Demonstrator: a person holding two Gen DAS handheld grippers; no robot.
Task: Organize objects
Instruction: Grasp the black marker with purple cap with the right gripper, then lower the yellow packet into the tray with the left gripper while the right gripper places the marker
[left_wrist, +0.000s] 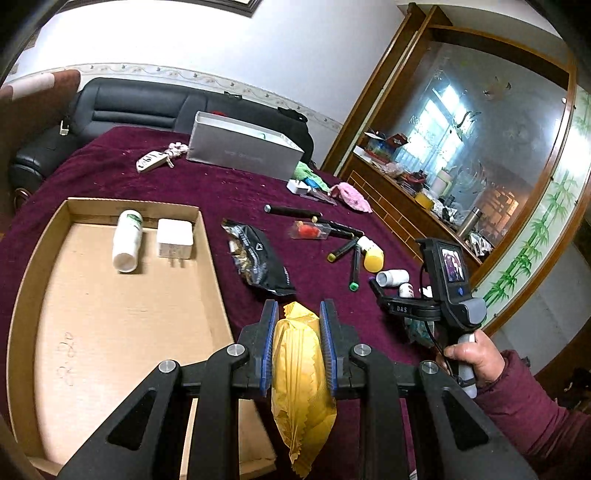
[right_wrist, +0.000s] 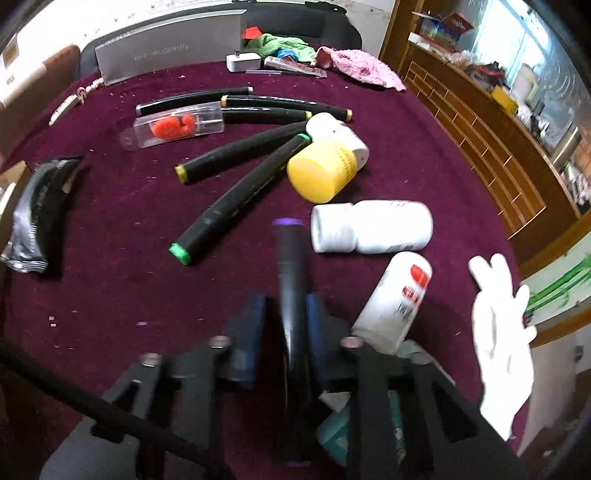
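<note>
Two carries underway: left gripper (left_wrist: 298, 325) clamps a yellow packet (left_wrist: 301, 373), right gripper (right_wrist: 286, 314) a purple-capped marker (right_wrist: 290, 280); next, release both in the cardboard tray (left_wrist: 110, 295) at left.

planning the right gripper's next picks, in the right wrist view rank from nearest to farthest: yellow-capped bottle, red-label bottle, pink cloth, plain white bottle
1. red-label bottle, just right of the right gripper
2. plain white bottle, ahead and right
3. yellow-capped bottle, farther ahead, beside the markers
4. pink cloth, far edge, right
</note>
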